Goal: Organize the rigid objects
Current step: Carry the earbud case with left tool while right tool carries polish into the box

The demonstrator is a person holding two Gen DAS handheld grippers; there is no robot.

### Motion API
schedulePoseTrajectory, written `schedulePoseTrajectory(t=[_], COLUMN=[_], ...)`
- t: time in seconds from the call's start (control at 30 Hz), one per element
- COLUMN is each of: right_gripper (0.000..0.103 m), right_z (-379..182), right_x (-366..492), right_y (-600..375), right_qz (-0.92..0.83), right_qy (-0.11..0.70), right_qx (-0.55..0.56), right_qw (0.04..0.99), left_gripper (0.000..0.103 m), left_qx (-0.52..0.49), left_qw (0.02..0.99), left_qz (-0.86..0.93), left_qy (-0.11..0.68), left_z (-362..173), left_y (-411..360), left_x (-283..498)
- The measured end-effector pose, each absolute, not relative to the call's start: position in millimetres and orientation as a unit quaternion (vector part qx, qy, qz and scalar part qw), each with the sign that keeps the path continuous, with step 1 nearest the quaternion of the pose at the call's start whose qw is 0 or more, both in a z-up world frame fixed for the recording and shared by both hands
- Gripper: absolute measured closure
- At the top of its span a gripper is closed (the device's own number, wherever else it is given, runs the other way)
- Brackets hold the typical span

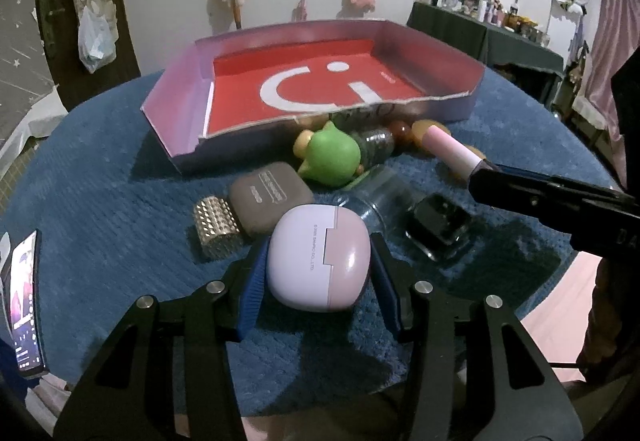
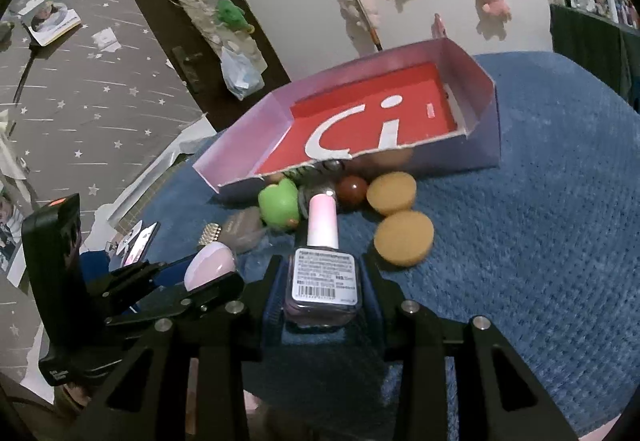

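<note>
My left gripper [image 1: 318,261] is shut on a pink and lilac earbud case [image 1: 318,259], held just above the blue cloth. My right gripper [image 2: 322,281] is shut on a nail polish bottle [image 2: 324,281] with a pink cap [image 2: 322,221]; the cap also shows in the left wrist view [image 1: 452,151]. Behind stands an open box [image 1: 180,97] with a red floor, empty; it also shows in the right wrist view [image 2: 486,109]. Before it lie a green toy [image 1: 334,159], a grey case [image 1: 270,197], a studded silver block [image 1: 216,227], a brown ball [image 2: 351,190] and two tan discs [image 2: 404,237].
A clear jar [image 1: 380,197] and a black square bottle [image 1: 438,227] lie on the round blue-covered table [image 1: 100,209]. A phone [image 1: 26,301] sits at the table's left edge. A white wall with hanging toys is behind the box. A dark shelf with clutter stands at the far right.
</note>
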State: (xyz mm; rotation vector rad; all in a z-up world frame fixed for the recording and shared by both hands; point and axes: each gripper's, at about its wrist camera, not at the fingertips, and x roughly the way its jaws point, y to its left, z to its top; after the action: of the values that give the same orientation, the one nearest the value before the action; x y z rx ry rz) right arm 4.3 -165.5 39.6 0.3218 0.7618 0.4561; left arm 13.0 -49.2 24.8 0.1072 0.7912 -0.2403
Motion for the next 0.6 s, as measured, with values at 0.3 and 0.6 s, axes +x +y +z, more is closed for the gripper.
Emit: schedulePoseTrajectory(t=[0.3, 0.6], right_gripper=[0.064, 0.064], right_z=[53, 74], right_x=[7, 18], right_y=[-161, -156], right_qz=[0.223, 0.231], right_qy=[0.357, 0.339], right_qx=[0.135, 0.113], right_qw=[0.897, 0.905], left_gripper=[0.057, 0.057], left_qx=[0.043, 0.038], left_qw=[0.921, 0.929], left_qz=[-0.115, -0.111], left_qy=[0.369, 0.352], left_z=[40, 58], left_y=[-42, -37], left_x=[23, 39])
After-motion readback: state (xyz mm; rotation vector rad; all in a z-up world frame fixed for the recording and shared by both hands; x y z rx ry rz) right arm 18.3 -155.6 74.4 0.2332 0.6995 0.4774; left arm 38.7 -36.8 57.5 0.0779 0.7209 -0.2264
